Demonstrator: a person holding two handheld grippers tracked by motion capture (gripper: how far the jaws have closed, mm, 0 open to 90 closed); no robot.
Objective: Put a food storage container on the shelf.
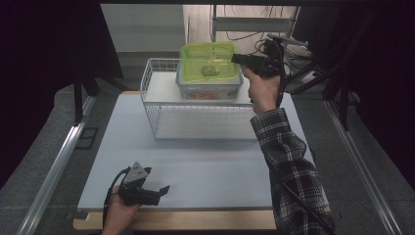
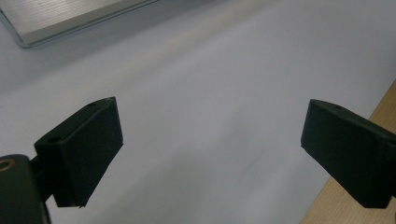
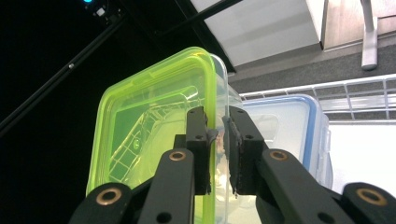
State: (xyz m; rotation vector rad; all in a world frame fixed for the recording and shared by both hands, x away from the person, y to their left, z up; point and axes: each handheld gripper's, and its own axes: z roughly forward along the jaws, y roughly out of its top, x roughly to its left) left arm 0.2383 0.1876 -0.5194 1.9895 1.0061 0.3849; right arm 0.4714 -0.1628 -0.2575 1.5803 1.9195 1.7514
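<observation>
Holding the green-lidded container [image 1: 208,61] by its rim, our right hand-held gripper [image 1: 235,58] has its jaws pinched nearly together on that edge, and the box hangs tilted above the blue-lidded container [image 1: 209,87] in the wire basket [image 1: 151,105]. We judge the lift under way; whether it is coming out or going in we cannot tell. Our left hand-held gripper [image 1: 164,189] rests wide open and empty at the near edge of the table [image 1: 210,166].

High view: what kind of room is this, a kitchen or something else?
Probably a lab or test room, not a kitchen. A white table sits between metal rails and dark curtains, with cables behind, and a hand-held gripper lifts a green-lidded box over a wire basket.
</observation>
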